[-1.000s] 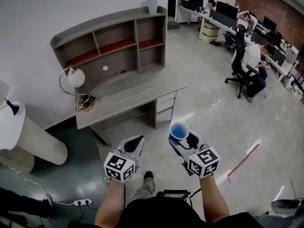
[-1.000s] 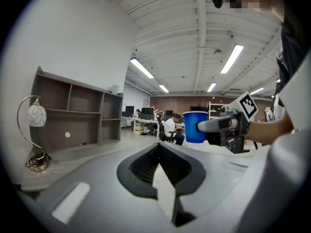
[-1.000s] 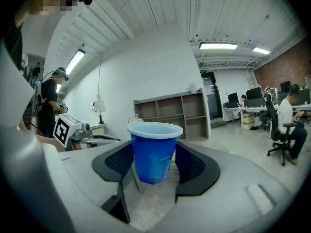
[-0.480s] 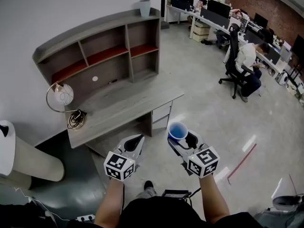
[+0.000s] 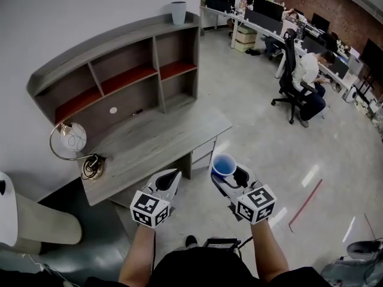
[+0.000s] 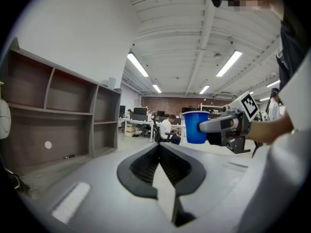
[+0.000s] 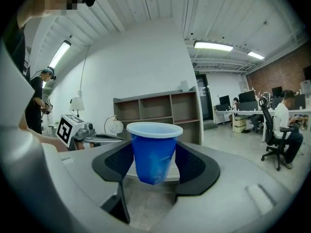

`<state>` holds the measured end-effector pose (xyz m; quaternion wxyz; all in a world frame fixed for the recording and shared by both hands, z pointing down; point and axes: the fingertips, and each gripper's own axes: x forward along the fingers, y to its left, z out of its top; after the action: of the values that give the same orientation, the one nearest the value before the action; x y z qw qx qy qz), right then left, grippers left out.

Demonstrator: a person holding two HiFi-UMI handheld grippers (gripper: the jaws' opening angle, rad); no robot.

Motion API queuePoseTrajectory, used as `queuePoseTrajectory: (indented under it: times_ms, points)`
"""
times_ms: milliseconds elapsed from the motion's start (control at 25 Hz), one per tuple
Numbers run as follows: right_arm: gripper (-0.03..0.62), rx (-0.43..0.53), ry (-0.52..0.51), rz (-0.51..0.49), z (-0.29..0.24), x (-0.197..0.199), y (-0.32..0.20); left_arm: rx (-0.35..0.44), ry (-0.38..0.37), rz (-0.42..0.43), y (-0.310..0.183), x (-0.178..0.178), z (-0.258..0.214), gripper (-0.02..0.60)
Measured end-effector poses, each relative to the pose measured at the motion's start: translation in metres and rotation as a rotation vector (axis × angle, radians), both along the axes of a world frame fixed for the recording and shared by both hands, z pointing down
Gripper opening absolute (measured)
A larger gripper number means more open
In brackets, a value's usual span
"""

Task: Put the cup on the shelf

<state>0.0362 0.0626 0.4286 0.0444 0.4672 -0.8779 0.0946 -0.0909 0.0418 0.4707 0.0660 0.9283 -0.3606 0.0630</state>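
Blue cup clamped upright in R gripper.

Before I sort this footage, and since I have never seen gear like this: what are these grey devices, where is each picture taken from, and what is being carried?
There is no robot here: a person holds a hand-operated gripper in each hand. The head view comes from a camera on the person's head, looking steeply down. The two gripper views come from cameras riding on each gripper, looking along its fingers. The right gripper has its fingers closed on an upright blue cup, held above the floor. The left gripper is empty, with its fingers together. Ahead stands a grey desk with a shelf unit on it. A round lamp sits at the desk's left end in the head view, and a pale container stands on top of the shelf unit.
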Motion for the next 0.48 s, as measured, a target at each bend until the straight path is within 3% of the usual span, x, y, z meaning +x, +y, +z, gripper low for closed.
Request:
queuePoseTrajectory:
  times_ms: [480]
  points:
    - [0.279,-0.036,-0.005,-0.016,0.013,-0.005,-0.044,-0.039,0.002,-0.01,-0.041,-0.003,0.015,0.0]
